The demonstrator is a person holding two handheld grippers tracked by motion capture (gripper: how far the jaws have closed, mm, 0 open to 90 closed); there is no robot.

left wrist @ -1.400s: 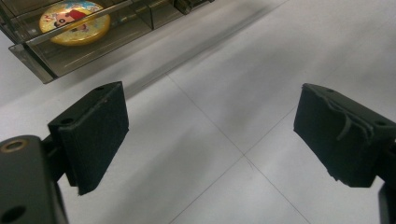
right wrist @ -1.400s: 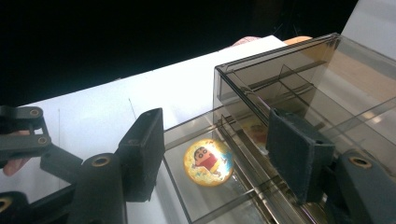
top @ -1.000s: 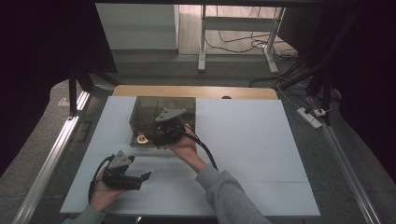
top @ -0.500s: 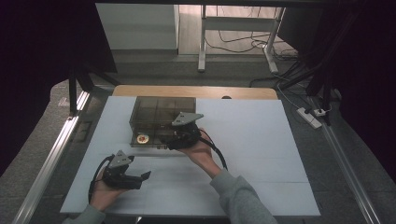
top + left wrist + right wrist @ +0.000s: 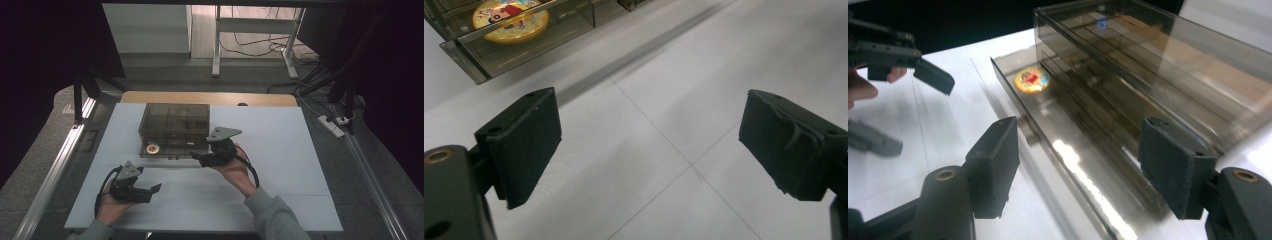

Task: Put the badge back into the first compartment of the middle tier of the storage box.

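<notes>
While both tools sit low in the high view, one smoked drawer box (image 5: 174,129) stands at frame centre-left, bottom drawer (image 5: 1048,127) pulled out, one round yellow sticker disc (image 5: 152,148) inside. Right gripper (image 5: 201,161) by the drawer's front, jaws wide, empty. Left gripper (image 5: 152,189) lower left, jaws wide, empty.

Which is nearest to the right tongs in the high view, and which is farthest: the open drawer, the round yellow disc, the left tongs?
1. The open drawer, just left of the right tongs.
2. The round yellow disc, in the drawer's left end.
3. The left tongs, lower left, near the table's front edge.
</notes>
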